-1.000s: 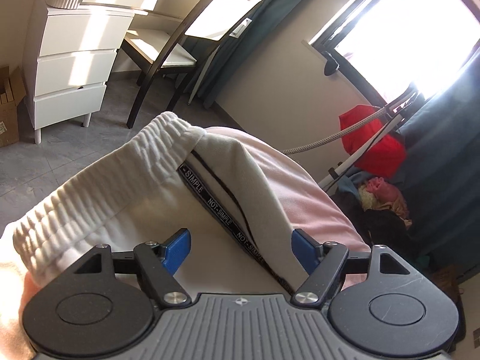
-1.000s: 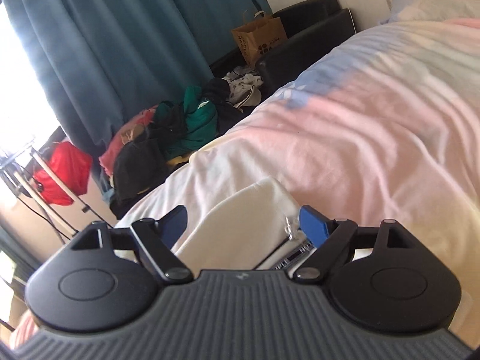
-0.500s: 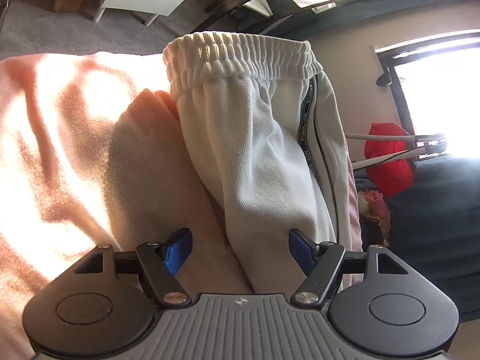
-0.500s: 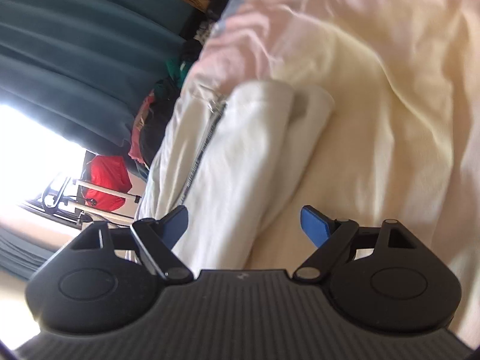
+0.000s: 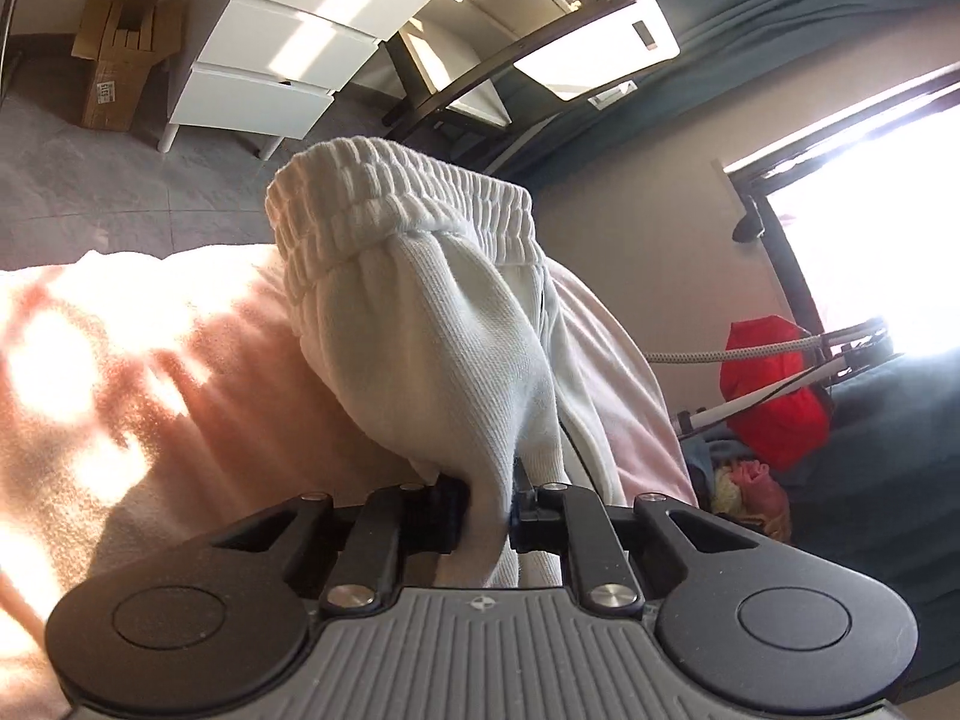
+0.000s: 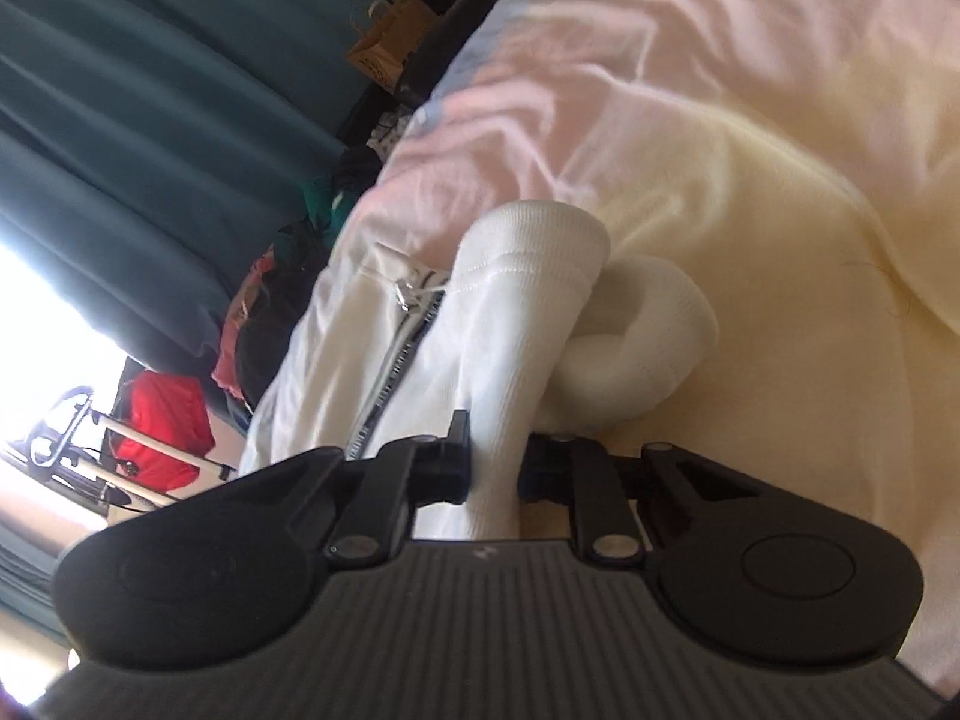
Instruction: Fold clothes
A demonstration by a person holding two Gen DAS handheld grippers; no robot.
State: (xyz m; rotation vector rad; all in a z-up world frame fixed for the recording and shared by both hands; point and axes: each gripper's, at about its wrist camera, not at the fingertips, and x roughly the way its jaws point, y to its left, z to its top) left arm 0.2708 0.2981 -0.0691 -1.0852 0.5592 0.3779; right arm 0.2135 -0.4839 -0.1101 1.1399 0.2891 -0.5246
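Note:
White sweatpants [image 5: 432,324] lie on a bed with a pink and cream cover [image 5: 120,372]. In the left wrist view their ribbed elastic waistband [image 5: 396,192] is at the far end, near the bed's edge. My left gripper [image 5: 487,510] is shut on a fold of the pants' fabric. In the right wrist view the pants' legs [image 6: 522,324] end in two ribbed cuffs [image 6: 540,234], beside a black-and-white side stripe [image 6: 390,372]. My right gripper [image 6: 495,471] is shut on one pant leg just behind its cuff.
Beyond the bed's edge are a grey floor, a white drawer unit [image 5: 282,54], a dark chair [image 5: 498,78] and a cardboard box [image 5: 120,60]. A red bag [image 5: 774,390], a clothes pile [image 6: 270,300], teal curtains [image 6: 150,90] and a bright window [image 5: 870,228] line the other side.
Both grippers were open over the pants; now each has closed on the white fabric. The left one pinches a fold near the waist end, the right one a leg by the cuff.

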